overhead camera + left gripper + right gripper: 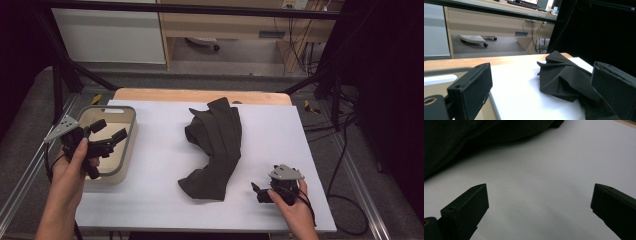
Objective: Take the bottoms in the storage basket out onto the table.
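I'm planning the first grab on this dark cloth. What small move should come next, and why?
Probably slide the right tongs forward to the cloth's near end. They sit open, low on the white sheet, with that end just ahead; the left tongs hang open above the bin.

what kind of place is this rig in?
Likely a lab or office workspace: a black frame around the white-topped table, loose cables under a wooden desk, an office-chair base on the floor.

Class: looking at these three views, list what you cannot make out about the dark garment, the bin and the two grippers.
- Dark garment: its type, hidden by crumpled folds, high view.
- Bin: part of its floor, covered by left gripper, high view.
- Right gripper: jaw tips, too dark against the hand, high view.
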`<state>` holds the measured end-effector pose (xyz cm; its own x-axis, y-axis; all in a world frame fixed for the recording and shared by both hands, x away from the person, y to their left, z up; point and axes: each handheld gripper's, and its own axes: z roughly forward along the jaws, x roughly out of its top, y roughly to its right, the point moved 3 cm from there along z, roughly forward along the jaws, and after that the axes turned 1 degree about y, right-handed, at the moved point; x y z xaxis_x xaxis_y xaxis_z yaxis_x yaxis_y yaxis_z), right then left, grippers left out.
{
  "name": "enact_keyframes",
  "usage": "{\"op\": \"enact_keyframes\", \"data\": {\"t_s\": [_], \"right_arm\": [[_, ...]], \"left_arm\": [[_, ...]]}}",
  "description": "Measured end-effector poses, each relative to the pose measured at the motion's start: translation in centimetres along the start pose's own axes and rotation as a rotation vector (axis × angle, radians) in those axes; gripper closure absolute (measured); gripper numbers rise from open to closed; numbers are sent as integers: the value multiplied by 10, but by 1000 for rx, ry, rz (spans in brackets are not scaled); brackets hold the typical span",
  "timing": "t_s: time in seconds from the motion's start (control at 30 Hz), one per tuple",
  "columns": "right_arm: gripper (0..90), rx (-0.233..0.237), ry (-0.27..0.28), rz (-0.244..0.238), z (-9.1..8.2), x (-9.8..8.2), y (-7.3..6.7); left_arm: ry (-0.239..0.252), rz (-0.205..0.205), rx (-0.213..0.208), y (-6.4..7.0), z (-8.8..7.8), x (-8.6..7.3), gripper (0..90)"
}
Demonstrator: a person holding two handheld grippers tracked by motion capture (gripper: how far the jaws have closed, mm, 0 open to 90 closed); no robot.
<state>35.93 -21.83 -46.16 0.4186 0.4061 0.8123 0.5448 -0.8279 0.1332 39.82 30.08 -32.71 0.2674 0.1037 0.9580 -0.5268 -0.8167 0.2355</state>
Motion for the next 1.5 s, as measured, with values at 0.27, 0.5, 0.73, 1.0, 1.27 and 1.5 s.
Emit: {"op": "enact_keyframes", "data": {"t_s": [0.27, 0.5, 0.73, 1.0, 1.27, 1.5], "right_arm": [[22, 2, 0, -2, -1, 0, -1], [22, 5, -4, -6, 0, 0, -1], [22, -8, 0, 3, -1, 0, 0], [22, -15, 1, 4, -2, 0, 0], [22, -11, -7, 4, -1, -1, 0], [22, -7, -7, -2, -1, -1, -1]], "left_arm": [[-4, -15, 14, -8, -17, -6, 35], [-26, -9, 30, -11, -19, -15, 35], [-64, 26, 27, -11, -20, -26, 36], [-84, 62, 17, -5, -23, -33, 34], [-80, 24, 10, -2, -18, -45, 35], [-84, -4, 22, -5, -16, -54, 35]]}}
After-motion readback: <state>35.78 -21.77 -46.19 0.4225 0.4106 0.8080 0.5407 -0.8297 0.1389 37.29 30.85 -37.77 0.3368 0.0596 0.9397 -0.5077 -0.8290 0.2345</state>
